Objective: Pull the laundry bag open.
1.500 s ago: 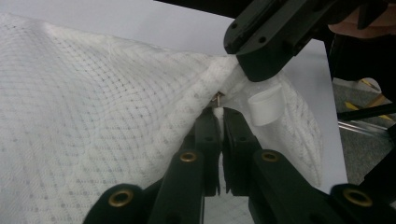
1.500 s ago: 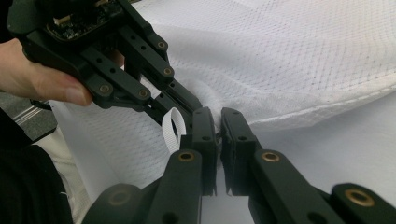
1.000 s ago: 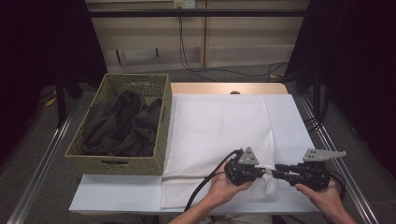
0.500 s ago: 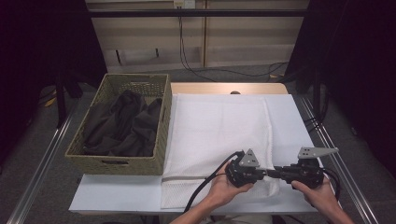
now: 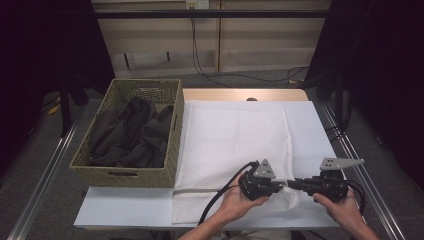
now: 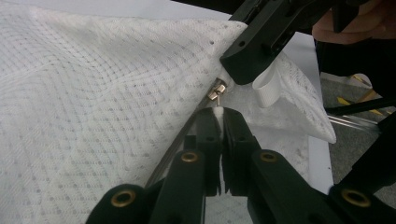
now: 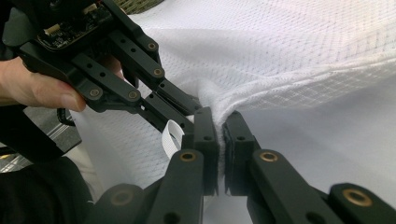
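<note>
A white mesh bag (image 5: 235, 135) lies flat on the table, and its zipper runs along the near edge. My left gripper (image 5: 283, 184) (image 6: 219, 113) is shut on the small metal zipper pull (image 6: 215, 91) at the bag's near right corner. My right gripper (image 5: 293, 183) (image 7: 219, 122) faces it tip to tip and is shut on a raised fold of the mesh bag (image 7: 299, 60) at that corner. A white ribbon loop (image 6: 265, 88) (image 7: 171, 133) hangs between the two grippers. In the right gripper view, the left gripper (image 7: 189, 114) comes in from the upper left.
A woven basket (image 5: 125, 176) holding dark clothes (image 5: 130, 132) stands at the table's left, against the bag. The white table (image 5: 125, 210) shows bare at the near left and along the right edge. Cables trail from both grippers toward the near edge.
My right gripper has moved left, closing the gap to the left gripper. The left gripper has stayed almost still at the bag's corner.
</note>
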`<state>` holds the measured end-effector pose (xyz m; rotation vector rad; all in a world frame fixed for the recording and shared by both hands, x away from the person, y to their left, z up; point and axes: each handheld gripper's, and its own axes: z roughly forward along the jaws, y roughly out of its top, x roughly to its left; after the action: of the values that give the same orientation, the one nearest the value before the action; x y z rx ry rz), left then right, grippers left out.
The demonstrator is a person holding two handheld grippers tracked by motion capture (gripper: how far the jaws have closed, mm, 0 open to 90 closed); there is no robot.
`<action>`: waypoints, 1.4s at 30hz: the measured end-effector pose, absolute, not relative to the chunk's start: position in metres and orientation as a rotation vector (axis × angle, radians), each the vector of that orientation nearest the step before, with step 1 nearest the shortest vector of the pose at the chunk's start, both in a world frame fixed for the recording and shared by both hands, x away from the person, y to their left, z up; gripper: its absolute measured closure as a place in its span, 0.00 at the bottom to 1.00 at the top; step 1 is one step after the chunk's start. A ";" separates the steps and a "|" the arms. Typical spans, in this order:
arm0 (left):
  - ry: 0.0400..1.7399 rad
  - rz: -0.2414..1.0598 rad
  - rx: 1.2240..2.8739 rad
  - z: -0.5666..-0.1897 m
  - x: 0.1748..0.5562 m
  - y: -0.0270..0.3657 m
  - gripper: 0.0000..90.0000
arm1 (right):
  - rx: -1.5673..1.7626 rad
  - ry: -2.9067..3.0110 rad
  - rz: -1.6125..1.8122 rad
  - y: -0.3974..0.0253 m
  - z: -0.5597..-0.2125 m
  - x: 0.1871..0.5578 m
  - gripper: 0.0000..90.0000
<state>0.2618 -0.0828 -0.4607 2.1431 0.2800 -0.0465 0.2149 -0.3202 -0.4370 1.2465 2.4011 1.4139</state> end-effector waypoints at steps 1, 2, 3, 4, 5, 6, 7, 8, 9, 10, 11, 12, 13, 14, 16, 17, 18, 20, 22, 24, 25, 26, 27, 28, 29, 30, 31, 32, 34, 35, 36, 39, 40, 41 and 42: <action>0.278 -0.048 2.141 -0.461 0.262 -0.083 0.96 | 1.248 2.400 1.410 -0.320 -0.437 0.215 0.96; 0.286 -0.051 2.138 -0.461 0.261 -0.083 0.96 | 1.247 2.398 1.408 -0.320 -0.437 0.214 0.96; 0.286 -0.059 2.132 -0.461 0.262 -0.082 0.96 | 1.242 2.394 1.407 -0.320 -0.437 0.214 0.96; 0.293 -0.069 2.143 -0.461 0.263 -0.081 0.96 | 1.247 2.393 1.406 -0.320 -0.437 0.213 0.96; 0.306 -0.073 2.126 -0.461 0.263 -0.081 0.96 | 1.238 2.384 1.409 -0.321 -0.437 0.213 0.96; 0.305 -0.076 2.119 -0.462 0.264 -0.080 0.96 | 1.245 2.377 1.407 -0.322 -0.436 0.212 0.96; 0.306 -0.074 2.132 -0.462 0.265 -0.079 0.96 | 1.243 2.371 1.411 -0.323 -0.436 0.212 0.96; 0.308 -0.079 2.120 -0.463 0.265 -0.079 0.96 | 1.249 2.367 1.411 -0.324 -0.436 0.212 0.96; 0.316 -0.075 2.128 -0.463 0.265 -0.079 0.96 | 1.255 2.367 1.411 -0.324 -0.436 0.212 0.96; 0.315 -0.076 2.128 -0.463 0.264 -0.079 0.96 | 1.255 2.368 1.407 -0.325 -0.436 0.212 0.96; 0.308 -0.075 2.122 -0.463 0.265 -0.079 0.96 | 1.255 2.368 1.407 -0.325 -0.436 0.212 0.96; 0.308 -0.073 2.124 -0.463 0.264 -0.079 0.96 | 1.248 2.367 1.408 -0.325 -0.436 0.212 0.96; 0.306 -0.077 2.122 -0.463 0.264 -0.079 0.96 | 1.248 2.368 1.407 -0.325 -0.435 0.212 0.96; 0.305 -0.076 2.123 -0.462 0.264 -0.079 0.96 | 1.249 2.369 1.407 -0.325 -0.436 0.212 0.96; 0.298 -0.071 2.130 -0.462 0.264 -0.078 0.96 | 1.249 2.371 1.405 -0.325 -0.436 0.211 0.96; 0.303 -0.070 2.134 -0.462 0.265 -0.077 0.96 | 1.253 2.368 1.401 -0.325 -0.436 0.211 0.96; 0.305 -0.067 2.131 -0.462 0.265 -0.077 0.96 | 1.256 2.365 1.405 -0.326 -0.436 0.211 0.96; 0.302 -0.069 2.124 -0.462 0.265 -0.077 0.96 | 1.261 2.363 1.402 -0.327 -0.436 0.212 0.96; 0.299 -0.068 2.146 -0.462 0.265 -0.076 0.96 | 1.263 2.358 1.403 -0.328 -0.436 0.212 0.96; 0.306 -0.068 2.152 -0.461 0.265 -0.075 0.96 | 1.267 2.356 1.398 -0.328 -0.436 0.211 0.96; 0.301 -0.069 2.152 -0.461 0.265 -0.075 0.96 | 1.270 2.353 1.398 -0.328 -0.436 0.211 0.96; 0.297 -0.070 2.143 -0.462 0.265 -0.075 0.96 | 1.265 2.353 1.403 -0.329 -0.436 0.211 0.96; 0.297 -0.070 2.145 -0.462 0.265 -0.075 0.96 | 1.269 2.352 1.399 -0.330 -0.436 0.211 0.96; 0.296 -0.068 2.154 -0.462 0.265 -0.075 0.96 | 1.268 2.354 1.396 -0.330 -0.436 0.211 0.96; 0.294 -0.062 2.160 -0.461 0.266 -0.075 0.96 | 1.271 2.353 1.393 -0.330 -0.436 0.210 0.96; 0.293 -0.063 2.160 -0.461 0.266 -0.075 0.96 | 1.272 2.352 1.390 -0.331 -0.436 0.210 0.96; 0.292 -0.061 2.159 -0.461 0.266 -0.075 0.96 | 1.274 2.352 1.392 -0.331 -0.436 0.210 0.96; 0.293 -0.062 2.155 -0.461 0.266 -0.074 0.96 | 1.284 2.348 1.390 -0.332 -0.436 0.210 0.96; 0.299 -0.069 2.137 -0.462 0.265 -0.075 0.96 | 1.277 2.347 1.395 -0.333 -0.436 0.210 0.96; 0.296 -0.066 2.146 -0.461 0.265 -0.074 0.96 | 1.275 2.345 1.393 -0.333 -0.436 0.209 0.96; 0.292 -0.069 2.151 -0.462 0.266 -0.074 0.96 | 1.275 2.345 1.393 -0.333 -0.436 0.209 0.96; 0.296 -0.072 2.161 -0.461 0.265 -0.075 0.96 | 1.277 2.348 1.389 -0.333 -0.437 0.209 0.96; 0.294 -0.071 2.163 -0.461 0.265 -0.074 0.96 | 1.276 2.350 1.387 -0.333 -0.437 0.209 0.96; 0.291 -0.063 2.172 -0.460 0.265 -0.073 0.96 | 1.280 2.348 1.380 -0.334 -0.436 0.208 0.96; 0.291 -0.063 2.177 -0.459 0.265 -0.072 0.96 | 1.285 2.340 1.381 -0.334 -0.436 0.208 0.96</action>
<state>0.2655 -0.0719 -0.4593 2.1770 0.2910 -0.0630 0.2082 -0.3344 -0.4360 1.2848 2.3404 1.3814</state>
